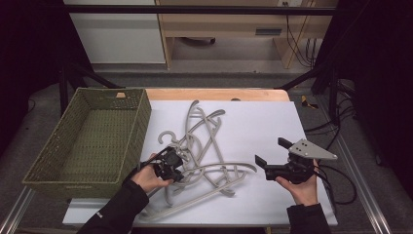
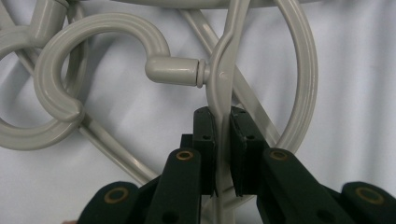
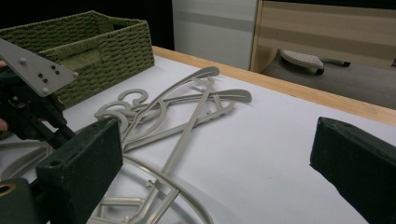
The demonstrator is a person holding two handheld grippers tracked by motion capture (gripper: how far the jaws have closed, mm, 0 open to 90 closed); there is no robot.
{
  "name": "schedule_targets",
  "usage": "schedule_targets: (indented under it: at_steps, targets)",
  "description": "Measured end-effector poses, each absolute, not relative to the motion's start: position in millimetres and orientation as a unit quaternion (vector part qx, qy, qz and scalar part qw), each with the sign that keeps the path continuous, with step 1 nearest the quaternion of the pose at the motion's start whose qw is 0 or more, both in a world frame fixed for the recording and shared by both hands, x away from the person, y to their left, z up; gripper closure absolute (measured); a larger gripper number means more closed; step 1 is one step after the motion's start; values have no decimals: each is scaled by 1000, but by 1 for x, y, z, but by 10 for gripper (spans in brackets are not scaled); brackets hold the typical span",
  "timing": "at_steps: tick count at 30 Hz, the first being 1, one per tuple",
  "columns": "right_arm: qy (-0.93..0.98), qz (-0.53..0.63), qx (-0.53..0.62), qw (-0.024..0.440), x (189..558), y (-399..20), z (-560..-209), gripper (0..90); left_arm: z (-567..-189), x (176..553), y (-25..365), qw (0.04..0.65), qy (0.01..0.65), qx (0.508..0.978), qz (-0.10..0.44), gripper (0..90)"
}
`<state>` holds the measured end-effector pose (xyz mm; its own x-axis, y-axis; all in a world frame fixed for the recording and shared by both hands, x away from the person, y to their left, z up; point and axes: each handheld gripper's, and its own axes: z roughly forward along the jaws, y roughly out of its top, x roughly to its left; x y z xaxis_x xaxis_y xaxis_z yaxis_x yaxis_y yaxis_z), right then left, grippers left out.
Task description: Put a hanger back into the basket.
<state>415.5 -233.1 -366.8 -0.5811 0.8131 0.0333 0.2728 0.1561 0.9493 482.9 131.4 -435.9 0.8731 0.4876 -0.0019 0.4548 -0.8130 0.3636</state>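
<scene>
The basket (image 1: 97,131) holds nothing and every hanger (image 1: 204,146) lies in a tangled heap on the counter (image 1: 272,122), so by my reading the job of moving them into the basket is barely begun: one grasp is made, no hanger is lifted clear, and the whole pile is left to do.

The left gripper (image 2: 223,154) has its jaws drawn narrow on the thin bar of one hanger, just below the neck where the hook (image 2: 100,44) joins; the bar runs straight up between the two pads. Ahead of the jaws and to their left, other hooks loop over one another, so the held hanger looks likely to drag its neighbours when raised. The basket stands off to the outer side of this gripper, close by.

The left hand (image 1: 148,179) comes in low with the forearm angled inward, the gripper pointed forward and down into the near edge of the heap.

The right gripper (image 1: 272,156) is held level above bare counter, jaws spread wide and gripping nothing, aimed across toward the heap; the hangers lie ahead of it, apart from its pads. The right hand (image 1: 302,187) cradles it from below.
</scene>
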Motion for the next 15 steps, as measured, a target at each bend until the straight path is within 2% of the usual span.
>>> schedule_targets:
  at_steps: [15]
  targets:
    - [713, 531, 378, 256, 415, -234, -366, 29, -408, 467, 136, 215, 246, 943, 72, 826]
